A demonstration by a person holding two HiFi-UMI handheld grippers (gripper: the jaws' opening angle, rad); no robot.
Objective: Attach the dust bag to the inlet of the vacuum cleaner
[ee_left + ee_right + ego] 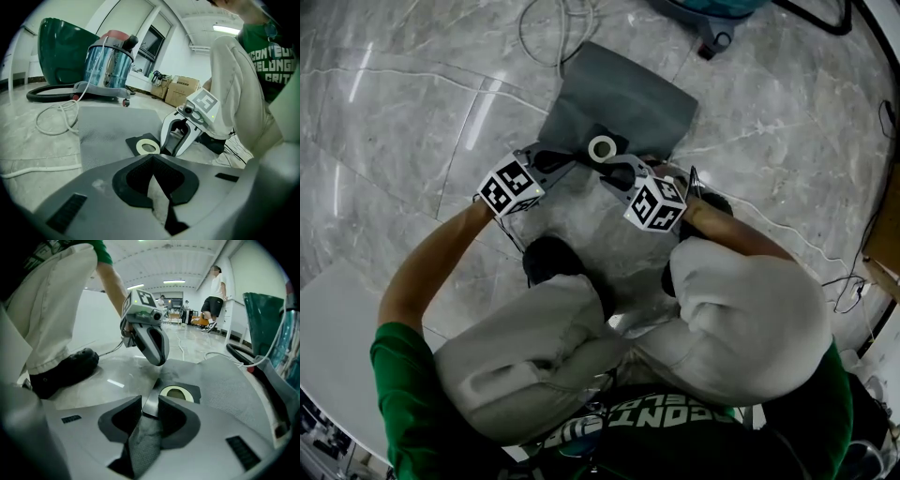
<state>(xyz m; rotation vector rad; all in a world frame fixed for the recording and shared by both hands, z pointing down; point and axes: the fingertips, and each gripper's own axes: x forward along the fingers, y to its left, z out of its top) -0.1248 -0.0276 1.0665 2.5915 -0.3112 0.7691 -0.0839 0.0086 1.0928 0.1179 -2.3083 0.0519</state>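
The dust bag [619,98], a flat rectangle of grey woven fabric, lies on the floor [403,103], which is polished grey marble with pale veins. At its near edge is a dark, stiff collar [194,390] with a pale ring [602,148] round its hole. The right hand-held gripper [151,405] is clamped on the collar's near corner, and bag fabric hangs between its jaws. The left hand-held gripper [151,157] has its tips pressed together just beside the collar; whether it nips fabric cannot be told. Each carries a cube [508,186] with black-and-white square markers. The vacuum [105,63], a shiny metal drum with a red top on a black wheeled base, stands well beyond the bag. White lettering on the person's green shirt [274,61] is cut off.
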